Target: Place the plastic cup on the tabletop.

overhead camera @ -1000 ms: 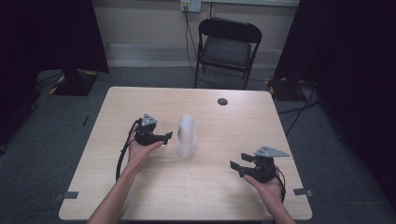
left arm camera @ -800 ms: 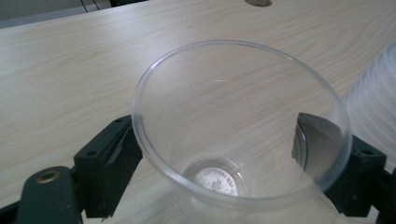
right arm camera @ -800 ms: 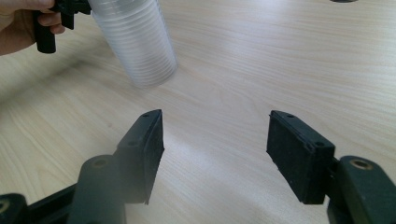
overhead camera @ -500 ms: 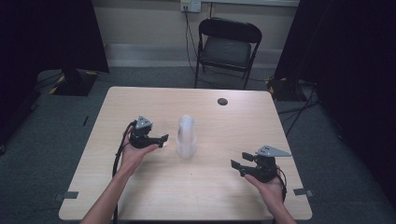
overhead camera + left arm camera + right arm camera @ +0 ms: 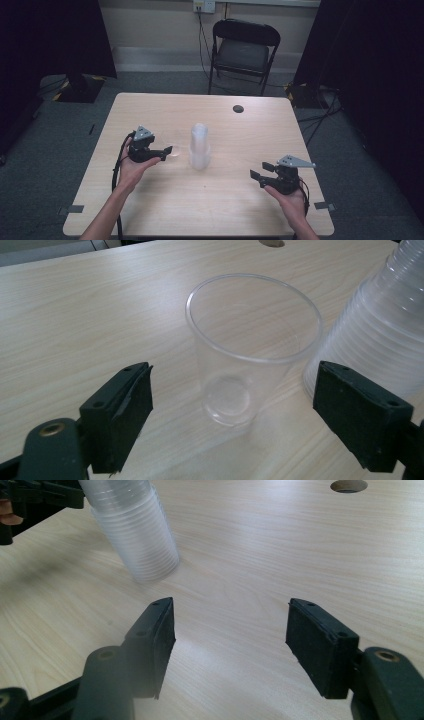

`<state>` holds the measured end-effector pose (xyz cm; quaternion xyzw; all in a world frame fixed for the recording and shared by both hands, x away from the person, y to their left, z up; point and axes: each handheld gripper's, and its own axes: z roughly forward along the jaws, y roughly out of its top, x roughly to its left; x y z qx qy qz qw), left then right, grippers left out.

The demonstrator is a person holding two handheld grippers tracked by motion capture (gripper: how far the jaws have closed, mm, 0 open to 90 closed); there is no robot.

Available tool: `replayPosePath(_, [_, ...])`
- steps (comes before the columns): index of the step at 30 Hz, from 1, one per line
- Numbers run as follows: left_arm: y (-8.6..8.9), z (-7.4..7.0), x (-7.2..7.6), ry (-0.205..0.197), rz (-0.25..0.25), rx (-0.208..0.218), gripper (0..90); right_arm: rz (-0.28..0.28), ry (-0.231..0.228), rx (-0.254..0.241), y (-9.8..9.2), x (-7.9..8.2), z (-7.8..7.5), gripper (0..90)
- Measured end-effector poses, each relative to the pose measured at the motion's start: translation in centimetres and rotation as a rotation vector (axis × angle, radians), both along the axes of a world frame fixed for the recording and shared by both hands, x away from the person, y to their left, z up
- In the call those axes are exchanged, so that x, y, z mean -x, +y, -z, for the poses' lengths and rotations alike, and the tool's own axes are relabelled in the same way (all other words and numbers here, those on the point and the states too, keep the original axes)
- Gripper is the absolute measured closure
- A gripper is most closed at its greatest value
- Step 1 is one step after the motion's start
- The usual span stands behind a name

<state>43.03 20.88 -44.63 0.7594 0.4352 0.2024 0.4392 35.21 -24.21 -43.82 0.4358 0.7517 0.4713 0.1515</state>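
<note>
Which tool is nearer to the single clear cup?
Left. The left tool faces the single clear cup, which stands just beyond its open jaws; the right tool is far off.

Left gripper [image 5: 167, 150] jaws wide apart, held level, palm under it; right gripper [image 5: 260, 171] likewise parted, pointing left.

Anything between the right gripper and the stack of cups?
No. In the right gripper view, bare tabletop runs from the open right gripper to the cup stack.
</note>
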Motion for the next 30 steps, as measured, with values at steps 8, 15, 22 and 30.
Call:
replayPosePath(8, [0.7, -0.4, 2.2, 0.001, 0.008, -0.019, 15.8, 0.012, 0.000, -0.001, -0.2, -0.1, 0.1, 36.2])
replayPosePath(15, [1.2, -0.9, 4.4, -0.008, 0.028, 0.002, 15.7, 0.019, 0.004, 0.005, -0.4, -0.2, 0.3, 36.2])
replayPosePath(22, [0.7, -1.1, 6.6, 0.022, 0.016, -0.038, 18.9, 0.032, 0.014, 0.015, -0.7, -0.3, 0.6, 36.2])
replayPosePath(30, [0.8, -1.3, 9.5, 0.051, 0.011, -0.001, 18.5, 0.043, 0.005, 0.036, -0.7, -0.3, 0.7, 36.0])
